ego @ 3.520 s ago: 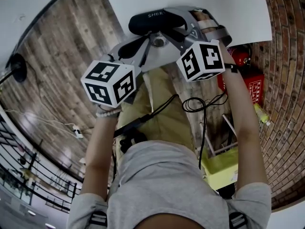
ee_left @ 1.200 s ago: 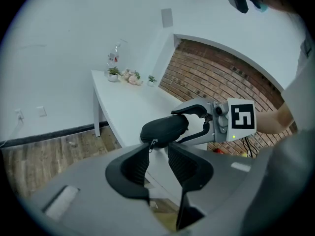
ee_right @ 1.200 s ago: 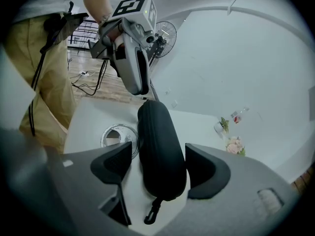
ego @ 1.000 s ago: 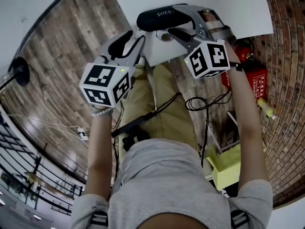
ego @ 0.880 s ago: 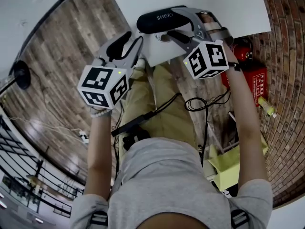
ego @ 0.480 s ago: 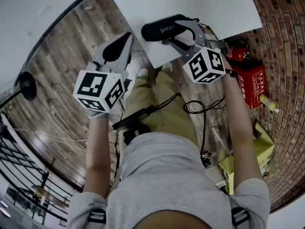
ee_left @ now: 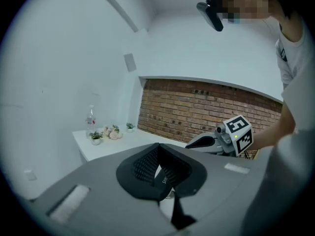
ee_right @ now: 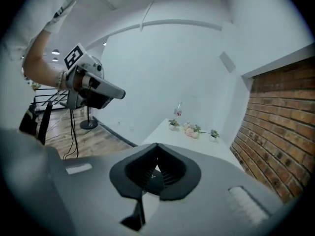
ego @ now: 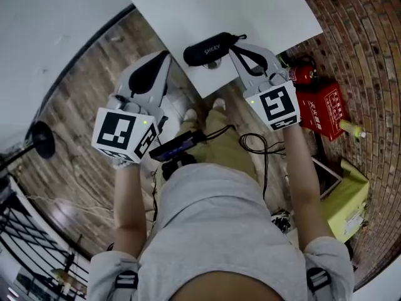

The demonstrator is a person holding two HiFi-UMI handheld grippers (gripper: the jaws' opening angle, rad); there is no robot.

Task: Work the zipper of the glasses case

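**Glasses case zipper: both tongs off the case**

I'm at a white table in a room with white walls, a wood plank floor and a brick wall on my right. The black glasses case lies flat on the table, close to the corner nearest me.

My left tongs are pressed together with nothing in them. From the head view they sit left of the case, out past the table edge and over the floor. My right tongs are also together and empty, with their tips just beside the right end of the case. In both gripper views I only catch a sliver of the case through the gap under the pads.

Other stuff around:
- A few small potted plants and a clear bottle stand far down a white top by the wall. It looks like the same table, but I can't say for sure.
- On the floor by the brick there's a fire extinguisher, then a red box, with a yellow-green box nearer to me.
- Black cables loop in front of my legs.
- A round black stand base sits off on the left.
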